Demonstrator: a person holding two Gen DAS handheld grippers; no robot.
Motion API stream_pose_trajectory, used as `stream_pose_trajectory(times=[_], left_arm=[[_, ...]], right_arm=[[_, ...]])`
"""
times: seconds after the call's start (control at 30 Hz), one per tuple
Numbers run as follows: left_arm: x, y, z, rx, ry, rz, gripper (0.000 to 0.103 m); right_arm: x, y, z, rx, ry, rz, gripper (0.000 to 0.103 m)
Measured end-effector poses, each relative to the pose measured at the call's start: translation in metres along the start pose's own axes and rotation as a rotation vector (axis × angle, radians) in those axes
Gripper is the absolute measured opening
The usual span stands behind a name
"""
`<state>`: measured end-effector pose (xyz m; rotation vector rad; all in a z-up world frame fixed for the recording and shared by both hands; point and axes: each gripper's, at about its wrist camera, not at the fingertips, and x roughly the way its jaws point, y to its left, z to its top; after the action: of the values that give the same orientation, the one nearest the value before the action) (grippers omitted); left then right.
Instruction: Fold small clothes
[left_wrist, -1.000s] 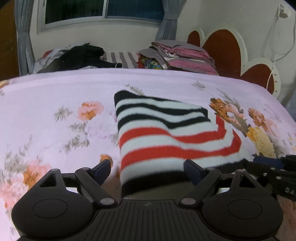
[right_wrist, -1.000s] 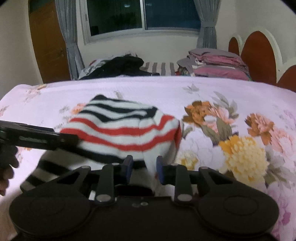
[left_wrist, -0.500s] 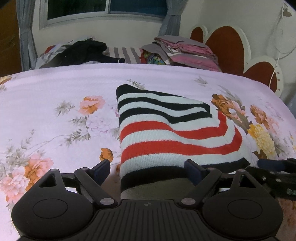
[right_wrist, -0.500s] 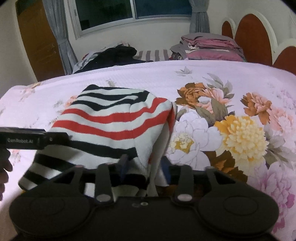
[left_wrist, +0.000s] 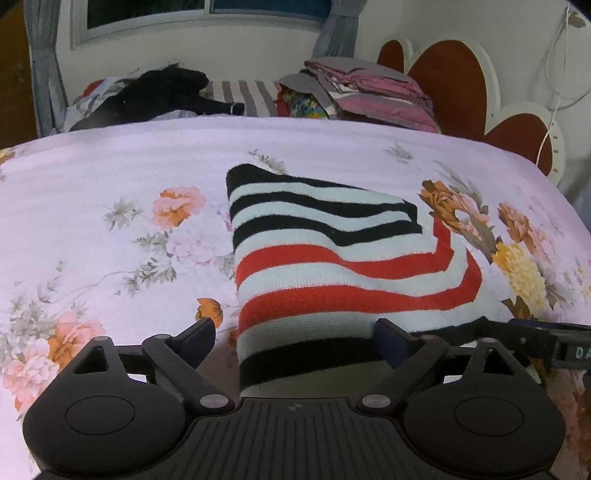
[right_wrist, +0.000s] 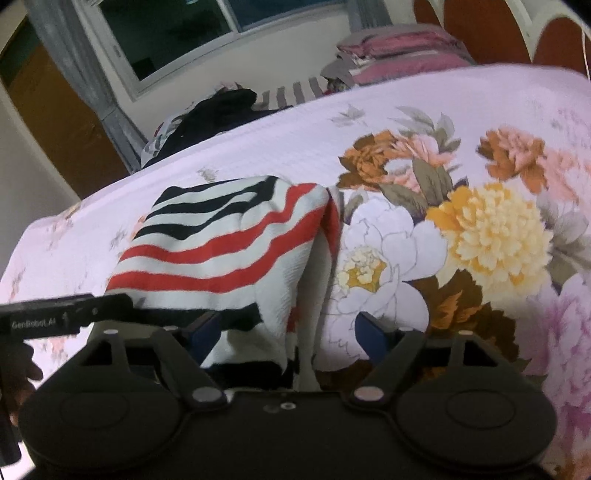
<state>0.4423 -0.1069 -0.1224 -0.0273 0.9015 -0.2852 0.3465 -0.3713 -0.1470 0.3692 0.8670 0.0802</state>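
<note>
Striped top (left_wrist: 332, 266) lies folded on the bed (left_wrist: 92, 177). My right gripper (right_wrist: 288, 332) is opening, letting go; my left gripper (left_wrist: 295, 339) is opening wide too. Next I pat it flat.

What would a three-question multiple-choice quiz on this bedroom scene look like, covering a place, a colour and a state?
1. Where does the striped garment lie?
A. on the floral bedspread
B. on the floor
C. on a chair

2. Which stripe colours does it have?
A. blue, yellow
B. black, red, white
C. green, pink

3. How do the right gripper jaws stand?
A. clamped shut
B. apart
C. out of view

Answers: 1 A, flowered cloth surrounds it; 2 B, those bands show; 3 B, they are opening, cloth edge loose between them.
</note>
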Motion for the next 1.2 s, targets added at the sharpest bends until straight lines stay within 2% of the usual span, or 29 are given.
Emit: stream_pose_trajectory(times=[0.13, 0.37, 0.47, 0.5, 0.53, 0.57, 0.7, 0.87, 1.0, 1.2], left_arm=[[0.01, 0.002, 0.001, -0.015, 0.025, -0.036, 0.092], [0.033, 0.008, 0.003, -0.056, 0.067, -0.128, 0.092], [0.045, 0.016, 0.002, -0.12, 0.098, -0.182, 0.092], [0.048, 0.017, 0.002, -0.135, 0.101, -0.196, 0.092], [0.049, 0.016, 0.0, -0.135, 0.098, -0.2, 0.092], [0.049, 0.015, -0.001, -0.131, 0.093, -0.199, 0.092], [0.046, 0.01, 0.0, -0.13, 0.079, -0.19, 0.084], [0.044, 0.006, 0.002, -0.123, 0.063, -0.17, 0.08], [0.034, 0.003, 0.006, -0.088, 0.041, -0.154, 0.067], [0.02, 0.002, 0.009, -0.054, 0.007, -0.147, 0.052]], right_arm=[[0.012, -0.009, 0.004, 0.071, 0.025, 0.04, 0.078], [0.032, -0.015, 0.011, 0.104, 0.03, 0.082, 0.078], [0.039, -0.016, 0.013, 0.107, 0.026, 0.113, 0.07], [0.041, -0.016, 0.014, 0.118, 0.026, 0.129, 0.06], [0.043, -0.016, 0.014, 0.134, 0.035, 0.15, 0.057], [0.044, -0.015, 0.014, 0.138, 0.034, 0.151, 0.056], [0.047, -0.017, 0.015, 0.134, 0.037, 0.164, 0.052], [0.051, -0.009, 0.015, 0.101, 0.027, 0.135, 0.053], [0.044, -0.007, 0.016, 0.118, 0.018, 0.141, 0.042], [0.032, -0.005, 0.017, 0.136, -0.007, 0.162, 0.035]])
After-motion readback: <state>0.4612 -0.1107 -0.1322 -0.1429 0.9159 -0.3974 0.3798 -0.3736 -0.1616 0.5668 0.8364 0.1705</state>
